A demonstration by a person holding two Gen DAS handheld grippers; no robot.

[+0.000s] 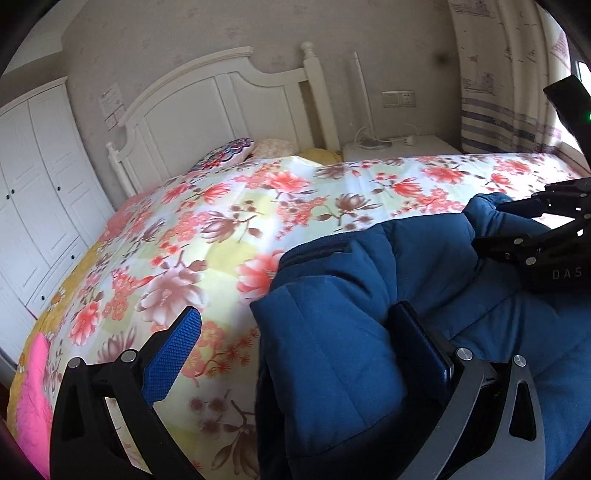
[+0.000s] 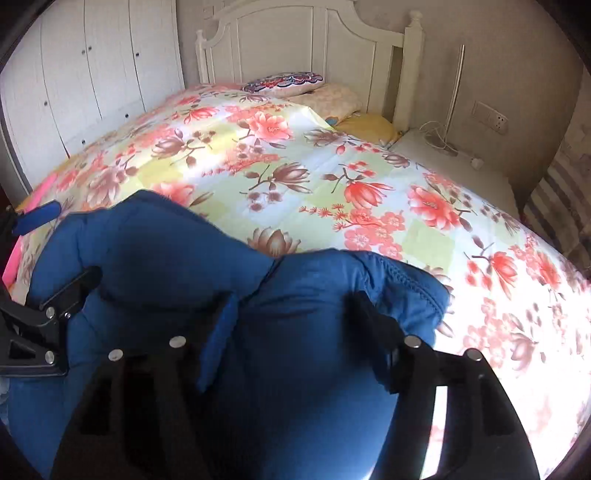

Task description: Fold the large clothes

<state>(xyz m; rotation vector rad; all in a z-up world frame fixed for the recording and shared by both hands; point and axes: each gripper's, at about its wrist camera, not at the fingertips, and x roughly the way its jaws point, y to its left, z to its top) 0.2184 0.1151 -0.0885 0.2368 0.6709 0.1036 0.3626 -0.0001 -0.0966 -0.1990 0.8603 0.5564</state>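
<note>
Floral quilted bedspread (image 1: 229,206) supports the padded blue jacket (image 1: 332,332); my left gripper (image 1: 306,350) and right gripper (image 2: 291,332) straddle its folds, fingers parted, nothing pinched, ready to grasp.

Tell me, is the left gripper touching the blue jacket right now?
Touching. In the left wrist view, the left gripper has one finger pressed into the blue jacket; the other stands clear over the floral bedspread.

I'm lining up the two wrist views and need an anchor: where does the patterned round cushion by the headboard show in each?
Left wrist view: the patterned cushion lies left of centre in the upper half, below the headboard.
Right wrist view: the cushion is near the top, just left of centre.
Shared landmark: the white headboard right behind it.
</note>
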